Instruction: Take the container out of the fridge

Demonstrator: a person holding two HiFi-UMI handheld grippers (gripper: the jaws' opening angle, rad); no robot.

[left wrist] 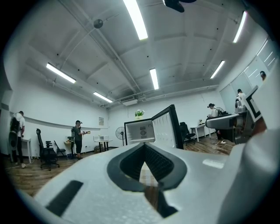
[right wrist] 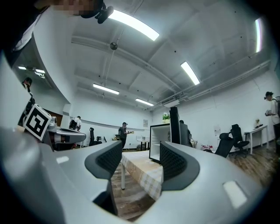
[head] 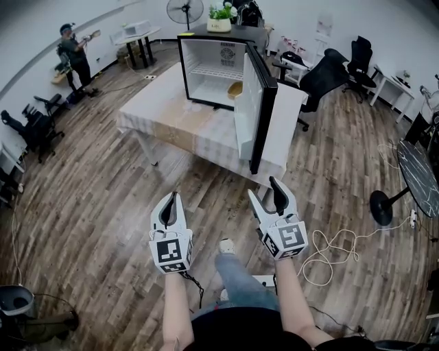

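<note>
Container [head: 235, 90]: a tan, bowl-like vessel, small in the head view. Its right side is cut off by the edge of the open door [head: 255, 113], and whatever it holds cannot be made out. It sits inside the fridge [head: 221, 41], on the lower level beneath the wire shelf [head: 214, 70], toward the right wall. In both gripper views the fridge interior is too small to show it. The fridge stands on the far part of a table [head: 171, 113], at 12 o'clock from the grippers, with the door swung out toward 6 o'clock. A potted plant [head: 221, 15] stands on the fridge top. The left gripper [head: 173, 197] is held over the wood floor [head: 103, 206], well short of the table; its own view shows the jaws meeting at the tips with nothing between them. The right gripper [head: 263, 187], at 3 o'clock of the left, is near the table's front corner and the door edge, jaws standing wide, with only table and floor seen through the gap. A person [head: 72, 55] stands at 10 o'clock by the wall. Office chairs [head: 322, 75] sit at 2 o'clock, and a loose cable [head: 336, 247] lies at 4 o'clock.
</note>
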